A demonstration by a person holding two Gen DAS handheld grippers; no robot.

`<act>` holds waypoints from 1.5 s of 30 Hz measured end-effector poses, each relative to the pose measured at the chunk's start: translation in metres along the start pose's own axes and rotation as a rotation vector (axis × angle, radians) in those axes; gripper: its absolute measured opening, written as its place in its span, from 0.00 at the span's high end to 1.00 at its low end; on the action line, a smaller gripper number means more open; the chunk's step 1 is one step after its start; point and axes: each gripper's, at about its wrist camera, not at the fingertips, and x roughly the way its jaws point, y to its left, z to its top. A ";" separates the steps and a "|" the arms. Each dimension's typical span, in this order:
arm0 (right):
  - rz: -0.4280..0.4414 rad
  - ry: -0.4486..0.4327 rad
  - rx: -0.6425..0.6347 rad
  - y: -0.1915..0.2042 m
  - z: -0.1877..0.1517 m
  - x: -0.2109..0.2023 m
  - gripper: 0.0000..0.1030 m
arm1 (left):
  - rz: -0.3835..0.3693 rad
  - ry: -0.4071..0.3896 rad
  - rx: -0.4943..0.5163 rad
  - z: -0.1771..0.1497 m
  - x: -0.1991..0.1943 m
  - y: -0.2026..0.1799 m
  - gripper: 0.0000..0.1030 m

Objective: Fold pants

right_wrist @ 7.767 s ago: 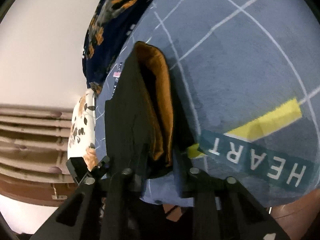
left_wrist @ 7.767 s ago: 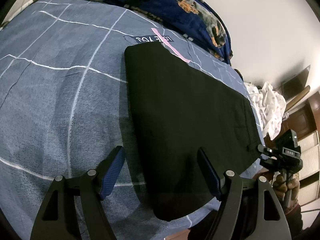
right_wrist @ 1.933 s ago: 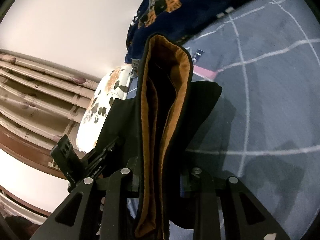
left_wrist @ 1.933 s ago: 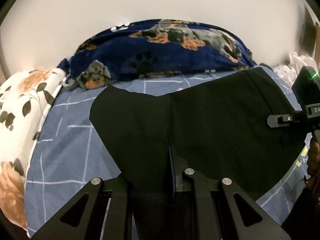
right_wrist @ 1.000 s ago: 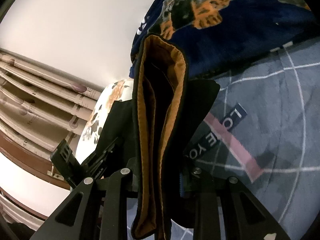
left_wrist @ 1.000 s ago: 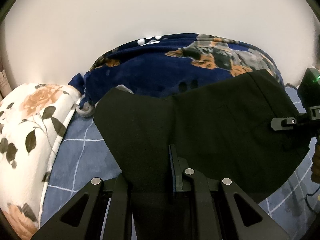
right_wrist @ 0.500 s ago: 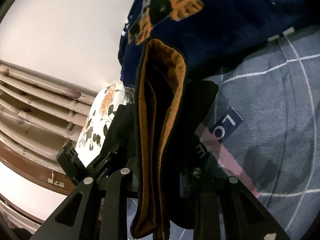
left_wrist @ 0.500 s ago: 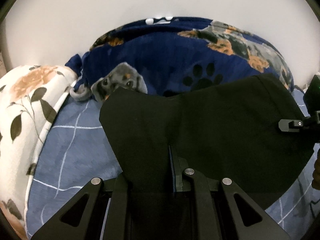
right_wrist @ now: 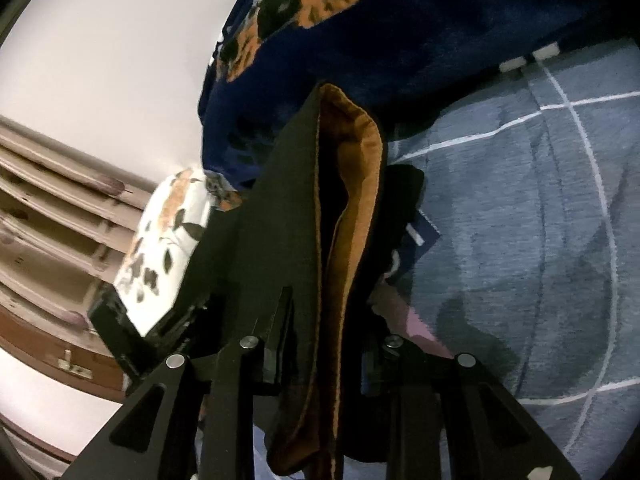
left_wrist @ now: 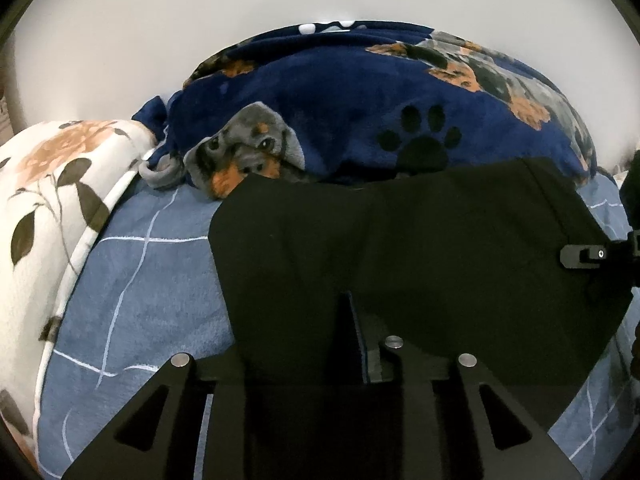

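The black pants point(left_wrist: 440, 248) are held up in a fold above the blue grid bedspread point(left_wrist: 152, 280). My left gripper point(left_wrist: 344, 320) is shut on one edge of the fabric. My right gripper point(right_wrist: 324, 320) is shut on the other edge, where the orange lining point(right_wrist: 352, 208) of the pants shows between black layers. The right gripper's body shows at the right edge of the left wrist view point(left_wrist: 592, 254). The left gripper's body shows at lower left in the right wrist view point(right_wrist: 116, 328). The pants' leading edge hangs close to the dog blanket.
A navy dog-print blanket point(left_wrist: 380, 112) is heaped at the back of the bed against the white wall. A white floral pillow point(left_wrist: 52, 200) lies at the left. A wooden headboard point(right_wrist: 48, 216) shows in the right wrist view.
Both grippers have carried the held pants edge forward toward the dog blanket and lower over the bed. Both stay shut on the fabric.
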 end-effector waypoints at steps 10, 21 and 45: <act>-0.166 -0.096 -0.146 0.015 -0.011 0.001 0.69 | 0.007 0.011 -0.073 -0.003 0.004 0.012 0.55; -0.286 -0.162 -0.229 0.033 -0.021 0.008 0.63 | 0.058 0.008 -0.096 -0.005 0.005 0.014 0.41; -0.413 -0.174 -0.343 0.052 -0.031 0.022 0.50 | 0.087 0.004 -0.081 -0.005 0.004 0.012 0.38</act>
